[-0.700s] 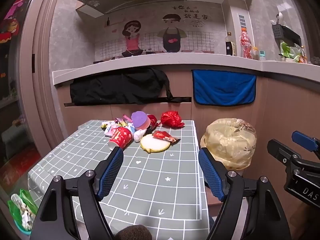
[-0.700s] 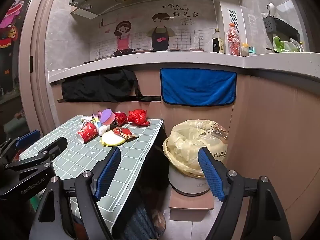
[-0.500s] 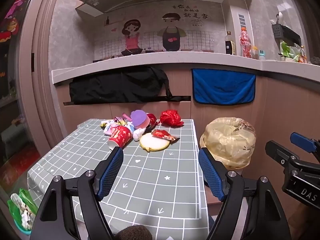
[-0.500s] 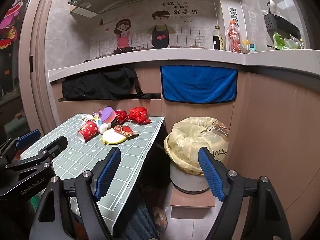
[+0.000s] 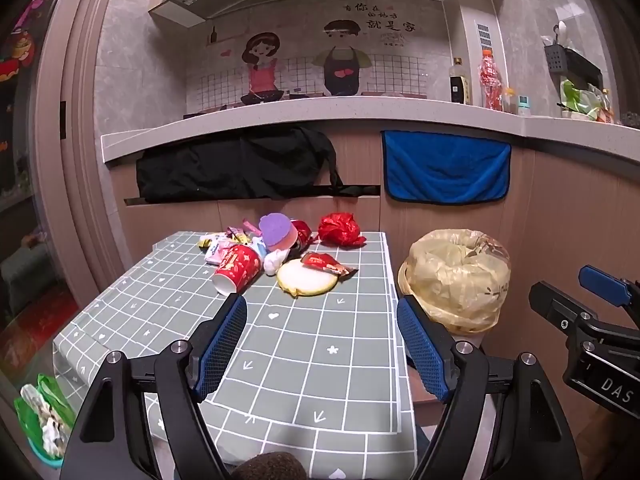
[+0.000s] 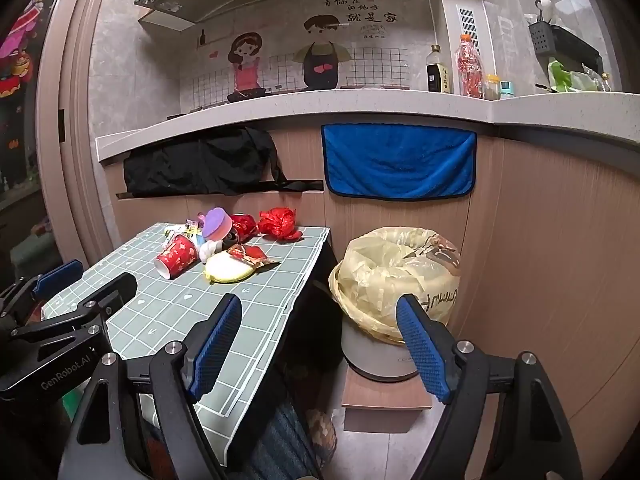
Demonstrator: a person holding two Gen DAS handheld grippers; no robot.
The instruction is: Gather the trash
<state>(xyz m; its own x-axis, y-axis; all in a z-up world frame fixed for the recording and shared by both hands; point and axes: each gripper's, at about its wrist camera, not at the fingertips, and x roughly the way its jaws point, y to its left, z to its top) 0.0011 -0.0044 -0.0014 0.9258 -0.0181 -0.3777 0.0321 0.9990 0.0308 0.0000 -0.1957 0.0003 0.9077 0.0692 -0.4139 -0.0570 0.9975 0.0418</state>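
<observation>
A heap of trash lies at the far end of the grey checked table (image 5: 280, 344): a tipped red paper cup (image 5: 237, 268), a round yellow-white lid (image 5: 307, 278), a red snack wrapper (image 5: 326, 263), a crumpled red bag (image 5: 340, 229), a purple-topped cup (image 5: 277, 232) and small wrappers. A bin lined with a yellow bag (image 6: 396, 276) stands on a low stool right of the table. My left gripper (image 5: 322, 316) hangs open over the table's near half, well short of the trash. My right gripper (image 6: 319, 314) is open over the gap between table and bin.
A counter (image 5: 360, 114) with bottles runs behind. A black bag (image 5: 236, 170) and a blue towel (image 5: 446, 172) hang on the wood panel below it. A green bag (image 5: 40, 416) lies on the floor at the left. Dark items (image 6: 288, 440) sit under the table's edge.
Both views have shifted only slightly; the table and bin look a little nearer. Both grippers stay open and nothing on the table has moved.
</observation>
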